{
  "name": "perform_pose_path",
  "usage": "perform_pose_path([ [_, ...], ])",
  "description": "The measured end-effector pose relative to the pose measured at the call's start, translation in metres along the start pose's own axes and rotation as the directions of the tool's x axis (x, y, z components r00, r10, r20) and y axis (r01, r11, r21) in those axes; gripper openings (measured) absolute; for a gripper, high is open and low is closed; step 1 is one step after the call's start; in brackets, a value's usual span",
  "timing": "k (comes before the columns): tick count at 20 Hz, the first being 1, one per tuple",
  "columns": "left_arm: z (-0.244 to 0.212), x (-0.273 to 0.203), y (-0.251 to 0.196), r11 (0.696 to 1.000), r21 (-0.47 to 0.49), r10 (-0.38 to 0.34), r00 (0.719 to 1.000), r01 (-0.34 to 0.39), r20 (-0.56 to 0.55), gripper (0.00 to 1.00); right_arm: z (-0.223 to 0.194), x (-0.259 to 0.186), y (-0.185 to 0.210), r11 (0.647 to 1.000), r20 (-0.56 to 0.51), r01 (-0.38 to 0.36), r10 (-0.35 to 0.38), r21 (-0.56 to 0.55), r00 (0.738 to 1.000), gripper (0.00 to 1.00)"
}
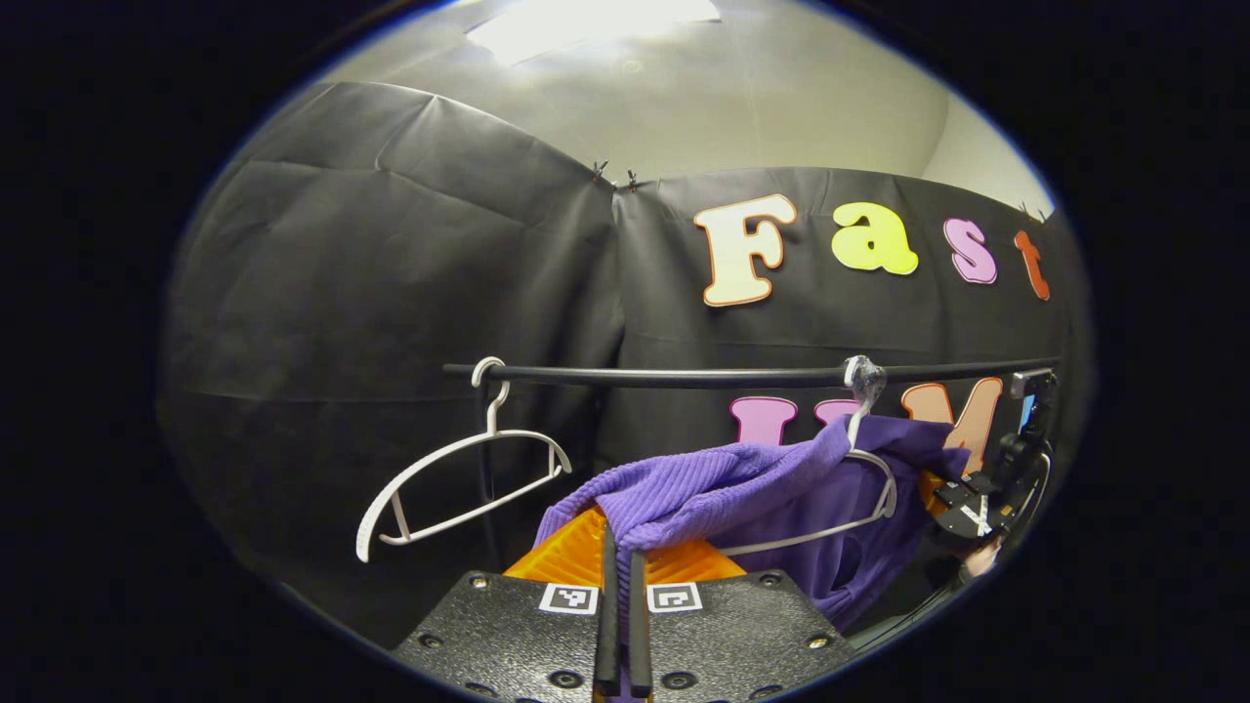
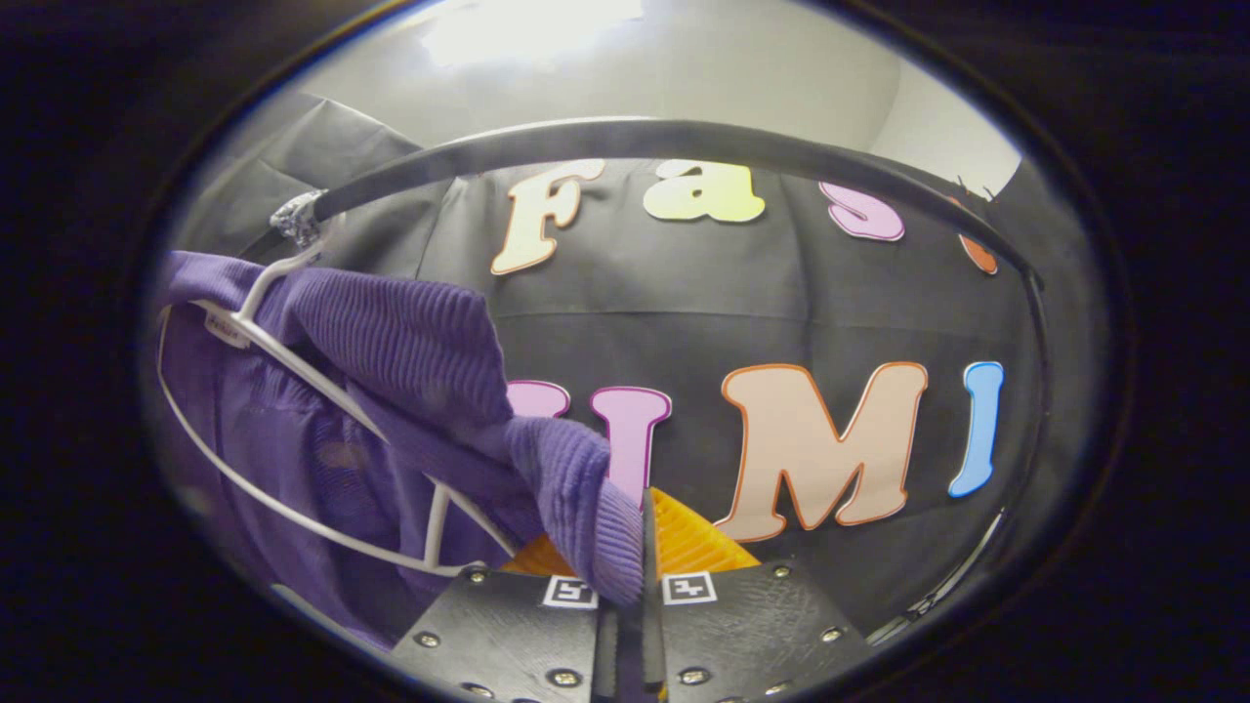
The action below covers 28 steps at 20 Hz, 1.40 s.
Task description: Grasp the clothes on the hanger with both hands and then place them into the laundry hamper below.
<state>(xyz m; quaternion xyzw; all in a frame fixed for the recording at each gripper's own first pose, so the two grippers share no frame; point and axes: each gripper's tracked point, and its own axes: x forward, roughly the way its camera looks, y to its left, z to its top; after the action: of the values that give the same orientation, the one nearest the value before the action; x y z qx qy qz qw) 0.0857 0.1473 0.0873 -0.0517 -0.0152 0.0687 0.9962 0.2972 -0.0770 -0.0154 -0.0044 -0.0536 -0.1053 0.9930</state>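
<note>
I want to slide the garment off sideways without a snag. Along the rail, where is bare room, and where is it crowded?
Free: the rail between the empty hanger and the hanger carrying the purple sweater; also the rail right of that hook in the right gripper view. Crowded: around the sweater, where the left gripper and right gripper both pinch cloth.

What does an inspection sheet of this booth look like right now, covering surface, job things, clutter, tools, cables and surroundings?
Surface: nothing seen.
Job's things: purple garment draped on a white hanger hooked on the black rail.
Clutter: empty white hanger on the same rail.
Grippers: left tool shut on the garment; right tool shut on the garment.
Cables: nothing seen.
Surroundings: black cloth wall, pale ceiling with a light.
</note>
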Motion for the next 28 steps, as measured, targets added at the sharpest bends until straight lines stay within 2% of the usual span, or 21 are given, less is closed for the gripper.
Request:
perform_pose_path([
  [5, 0.004, 0.005, -0.002, 0.999, -0.027, -0.031, 1.000, 0.031, 0.001, 0.02, -0.004, 0.020, 0.001, 1.000, 0.019, -0.022, 0.022, 0.001, 1.000, 0.12],
  [6, 0.006, 0.006, -0.002, 0.999, -0.034, -0.042, 0.999, 0.042, 0.003, 0.04, -0.006, 0.023, 0.001, 1.000, 0.019, -0.026, 0.026, 0.003, 0.999, 0.12],
  [7, 0.007, 0.006, -0.005, 0.997, -0.041, -0.059, 0.998, 0.059, 0.001, 0.03, -0.007, 0.027, 0.001, 1.000, 0.017, -0.030, 0.030, 0.003, 0.999, 0.09],
  [9, 0.015, 0.006, -0.010, 0.991, -0.084, -0.105, 0.994, 0.105, 0.006, 0.02, -0.013, 0.032, 0.002, 0.999, 0.009, -0.039, 0.039, -0.004, 0.999, 0.09],
  [11, 0.020, 0.009, -0.009, 0.985, -0.109, -0.131, 0.991, 0.130, 0.006, 0.07, -0.016, 0.034, 0.004, 0.999, 0.010, -0.050, 0.050, -0.007, 0.999, 0.09],
  [12, 0.020, 0.011, -0.009, 0.984, -0.110, -0.140, 0.990, 0.139, -0.004, 0.02, -0.015, 0.034, 0.004, 0.999, 0.014, -0.053, 0.053, -0.010, 0.999, 0.09],
  [14, 0.022, 0.012, -0.009, 0.978, -0.125, -0.169, 0.986, 0.166, -0.009, 0.04, -0.017, 0.037, 0.005, 0.998, 0.011, -0.055, 0.055, -0.015, 0.998, 0.12],
  [15, 0.021, 0.013, -0.008, 0.976, -0.130, -0.179, 0.984, 0.176, -0.018, 0.02, -0.017, 0.038, 0.005, 0.998, 0.010, -0.057, 0.057, -0.015, 0.998, 0.09],
  [20, 0.010, 0.027, -0.001, 0.961, -0.161, -0.243, 0.965, 0.226, -0.096, 0.03, -0.016, 0.039, 0.002, 0.997, 0.013, -0.063, 0.064, -0.034, 0.998, 0.09],
  [22, -0.003, 0.029, 0.003, 0.954, -0.155, -0.280, 0.946, 0.255, -0.162, 0.04, -0.017, 0.037, 0.001, 0.997, 0.010, -0.064, 0.065, -0.042, 0.998, 0.09],
  [23, -0.006, 0.030, 0.004, 0.951, -0.149, -0.297, 0.937, 0.272, -0.185, 0.04, -0.018, 0.037, 0.000, 0.997, 0.010, -0.065, 0.065, -0.046, 0.998, 0.13],
  [24, -0.011, 0.031, 0.005, 0.950, -0.133, -0.306, 0.930, 0.283, -0.204, 0.04, -0.018, 0.037, 0.000, 0.997, 0.008, -0.066, 0.066, -0.049, 0.998, 0.09],
  [25, -0.014, 0.034, 0.007, 0.950, -0.111, -0.311, 0.925, 0.293, -0.220, 0.02, -0.019, 0.036, 0.000, 0.996, 0.006, -0.067, 0.068, -0.052, 0.998, 0.09],
  [28, -0.024, 0.042, 0.013, 0.949, -0.047, -0.313, 0.918, 0.311, -0.243, 0.04, -0.023, 0.037, -0.001, 0.996, -0.007, -0.071, 0.070, -0.052, 0.998, 0.09],
])
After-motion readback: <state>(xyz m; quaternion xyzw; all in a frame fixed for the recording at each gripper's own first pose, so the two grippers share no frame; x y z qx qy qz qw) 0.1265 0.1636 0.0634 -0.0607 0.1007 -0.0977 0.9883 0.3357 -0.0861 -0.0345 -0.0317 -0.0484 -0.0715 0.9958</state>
